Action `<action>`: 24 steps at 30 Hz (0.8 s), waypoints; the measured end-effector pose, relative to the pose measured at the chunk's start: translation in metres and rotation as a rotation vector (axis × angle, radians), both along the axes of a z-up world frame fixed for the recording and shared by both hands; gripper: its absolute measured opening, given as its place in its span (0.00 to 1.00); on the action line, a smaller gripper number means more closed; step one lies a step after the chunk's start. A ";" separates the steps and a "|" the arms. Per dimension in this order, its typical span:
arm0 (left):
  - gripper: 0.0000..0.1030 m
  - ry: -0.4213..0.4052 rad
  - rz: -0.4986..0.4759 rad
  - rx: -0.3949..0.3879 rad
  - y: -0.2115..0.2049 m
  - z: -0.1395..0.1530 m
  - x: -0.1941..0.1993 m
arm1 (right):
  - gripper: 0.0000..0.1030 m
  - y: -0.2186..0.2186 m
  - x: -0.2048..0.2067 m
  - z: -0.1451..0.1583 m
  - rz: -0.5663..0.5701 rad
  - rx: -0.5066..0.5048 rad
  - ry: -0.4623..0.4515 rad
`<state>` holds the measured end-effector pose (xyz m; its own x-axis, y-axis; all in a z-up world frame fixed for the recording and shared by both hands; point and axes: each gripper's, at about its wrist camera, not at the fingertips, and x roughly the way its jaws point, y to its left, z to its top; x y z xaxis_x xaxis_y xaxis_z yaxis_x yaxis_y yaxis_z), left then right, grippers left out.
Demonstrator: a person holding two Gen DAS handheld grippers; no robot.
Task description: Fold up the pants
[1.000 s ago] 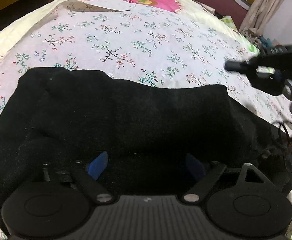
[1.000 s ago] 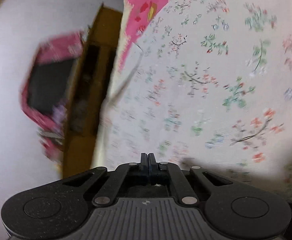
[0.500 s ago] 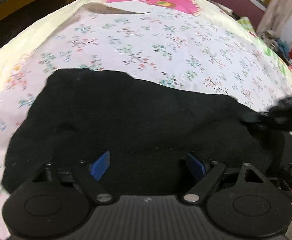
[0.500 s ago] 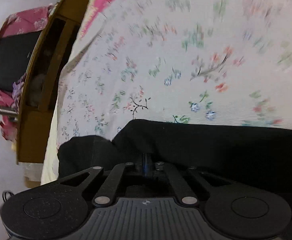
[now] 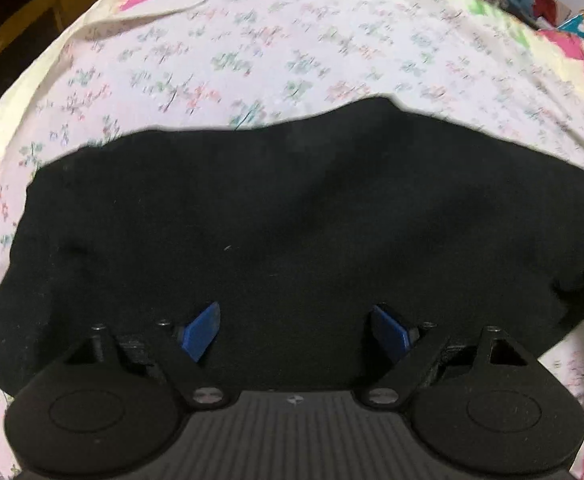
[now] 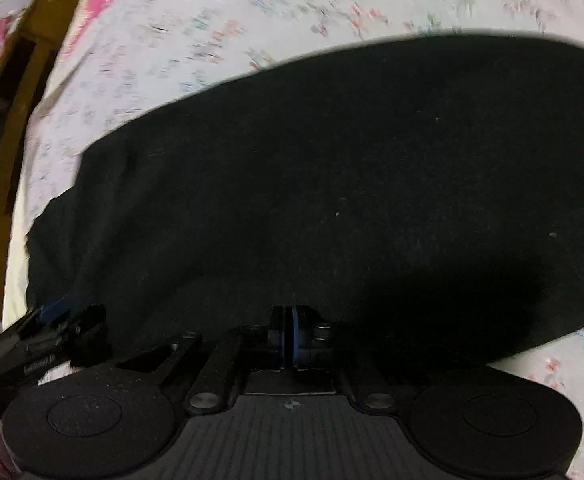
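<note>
A bed with a floral sheet carries the black pants, a flat dark slab lying across it. The right gripper, jaws clenched and empty, has swung from bare sheet to over the pants. The left gripper hovers released.

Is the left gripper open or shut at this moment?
Open. The left gripper has its blue pads far apart above the black pants, with nothing pinched between them.

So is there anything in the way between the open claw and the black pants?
No, nothing visible. The open left claw hangs right over the black pants on the flowery bedsheet, with only cloth showing between its blue fingertips.
</note>
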<state>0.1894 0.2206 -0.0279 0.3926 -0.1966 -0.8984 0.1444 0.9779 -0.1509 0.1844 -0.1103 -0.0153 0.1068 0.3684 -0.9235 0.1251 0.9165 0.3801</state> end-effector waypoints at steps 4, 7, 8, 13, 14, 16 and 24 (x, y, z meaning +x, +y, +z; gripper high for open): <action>0.89 -0.052 -0.078 -0.078 -0.008 0.023 -0.016 | 0.27 0.011 -0.009 0.024 0.067 0.031 -0.041; 0.89 -0.053 -0.184 -0.154 -0.029 0.027 -0.034 | 0.28 -0.001 -0.018 0.016 -0.035 0.055 -0.038; 0.89 -0.046 -0.222 -0.173 -0.040 0.025 -0.038 | 0.28 -0.003 -0.021 0.012 -0.067 0.054 -0.033; 0.89 -0.138 -0.410 -0.040 -0.099 0.014 -0.055 | 0.28 -0.037 -0.048 -0.001 -0.228 0.085 0.009; 0.89 -0.135 -0.417 -0.032 -0.109 0.010 -0.054 | 0.28 -0.047 -0.051 0.000 -0.250 0.100 0.008; 0.83 -0.119 -0.421 -0.011 -0.125 0.002 -0.054 | 0.28 -0.064 -0.055 -0.001 -0.299 0.121 -0.010; 0.48 -0.086 -0.391 0.133 -0.158 -0.009 -0.043 | 0.32 -0.118 -0.059 0.003 -0.412 0.214 -0.059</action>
<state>0.1468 0.0625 -0.0368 0.3863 -0.2302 -0.8932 0.5149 0.8573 0.0017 0.1256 -0.2282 -0.0120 0.3338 0.4658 -0.8195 0.4348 0.6953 0.5723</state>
